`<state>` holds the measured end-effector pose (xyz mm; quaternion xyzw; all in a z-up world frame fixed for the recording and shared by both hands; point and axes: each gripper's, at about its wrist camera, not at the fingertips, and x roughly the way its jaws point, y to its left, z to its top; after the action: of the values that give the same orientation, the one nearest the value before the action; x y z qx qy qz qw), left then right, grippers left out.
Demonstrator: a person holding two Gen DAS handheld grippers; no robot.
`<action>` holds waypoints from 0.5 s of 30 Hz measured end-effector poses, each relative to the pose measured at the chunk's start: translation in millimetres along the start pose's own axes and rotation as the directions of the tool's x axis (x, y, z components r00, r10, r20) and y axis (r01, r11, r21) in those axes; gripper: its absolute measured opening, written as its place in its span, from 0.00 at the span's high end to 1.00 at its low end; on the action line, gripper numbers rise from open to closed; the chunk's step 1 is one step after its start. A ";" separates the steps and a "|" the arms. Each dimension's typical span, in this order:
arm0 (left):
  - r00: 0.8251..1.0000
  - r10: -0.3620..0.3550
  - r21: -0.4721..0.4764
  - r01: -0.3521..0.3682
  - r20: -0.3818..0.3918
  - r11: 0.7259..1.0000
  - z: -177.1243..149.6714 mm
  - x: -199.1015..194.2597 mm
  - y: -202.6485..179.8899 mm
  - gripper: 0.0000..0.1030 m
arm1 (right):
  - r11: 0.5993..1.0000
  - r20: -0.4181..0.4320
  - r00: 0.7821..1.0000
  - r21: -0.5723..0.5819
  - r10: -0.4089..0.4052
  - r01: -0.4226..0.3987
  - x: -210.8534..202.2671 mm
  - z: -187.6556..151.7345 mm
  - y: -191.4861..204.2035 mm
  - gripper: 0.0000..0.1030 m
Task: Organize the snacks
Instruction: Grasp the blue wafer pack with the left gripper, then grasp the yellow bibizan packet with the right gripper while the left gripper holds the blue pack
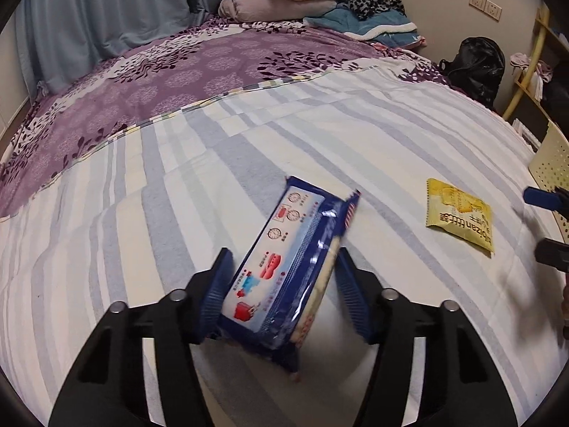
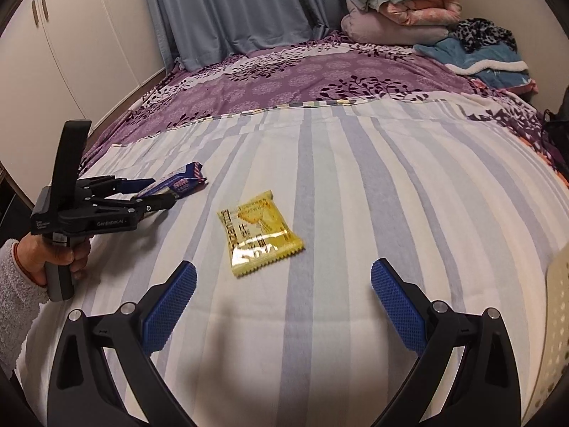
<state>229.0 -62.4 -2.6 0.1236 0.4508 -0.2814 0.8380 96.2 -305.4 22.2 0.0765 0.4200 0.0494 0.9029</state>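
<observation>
A blue snack pack (image 1: 284, 267) stands tilted on its long edge on the striped bedsheet (image 1: 142, 249). My left gripper (image 1: 284, 254) is shut on it, one blue pad against each side. The right wrist view shows that gripper (image 2: 156, 195) at the left, held by a hand in a fluffy sleeve (image 2: 17, 277), with the blue pack (image 2: 177, 181) sticking out of its jaws. A yellow snack packet (image 2: 259, 231) lies flat on the sheet just ahead of my right gripper (image 2: 283, 266), which is open with nothing between its fingers. The yellow packet (image 1: 458, 213) also shows right of the blue pack.
A cream perforated basket (image 1: 551, 167) sits at the bed's right edge, also seen as the basket (image 2: 558, 320). Folded quilts (image 2: 402, 3) and a blue blanket (image 2: 480, 57) pile at the far end. A black bag (image 1: 476, 67) and a shelf (image 1: 533, 82) stand beyond. A white wardrobe (image 2: 71, 53) is on the left.
</observation>
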 end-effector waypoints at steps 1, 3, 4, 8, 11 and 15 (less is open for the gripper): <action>1.000 0.001 0.003 -0.001 0.001 1.000 -0.4 -0.9 -1.3 0.47 | 1.000 -0.002 1.000 -0.010 0.002 -0.002 4.5 3.7 1.6 0.05; 1.000 0.004 -0.001 -0.004 0.002 1.000 -1.2 -2.5 -2.5 0.49 | 0.999 -0.010 1.000 -0.032 0.005 -0.005 13.1 10.0 5.9 0.05; 1.000 0.003 -0.011 -0.003 0.004 1.000 -1.8 -3.7 -2.5 0.51 | 0.999 -0.014 1.000 -0.042 0.012 -0.012 17.6 13.6 7.4 0.05; 1.000 -0.001 -0.047 0.001 0.016 0.999 -5.7 -10.7 -2.6 0.55 | 0.996 -0.036 0.999 -0.088 0.028 -0.031 35.0 22.8 18.4 0.05; 1.000 0.002 -0.061 -0.001 0.025 0.998 -8.7 -16.5 -3.2 0.55 | 0.991 -0.059 0.998 -0.127 0.028 -0.036 47.5 28.2 26.2 0.14; 1.000 0.002 -0.080 0.000 0.028 0.997 -12.8 -21.7 -2.2 0.55 | 0.987 -0.106 0.994 -0.156 0.029 -0.045 61.0 31.6 32.1 0.31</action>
<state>209.5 -50.5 8.2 0.0862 0.4497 -0.2644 0.8488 158.7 -267.5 2.3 0.0099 0.4592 0.1033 0.8822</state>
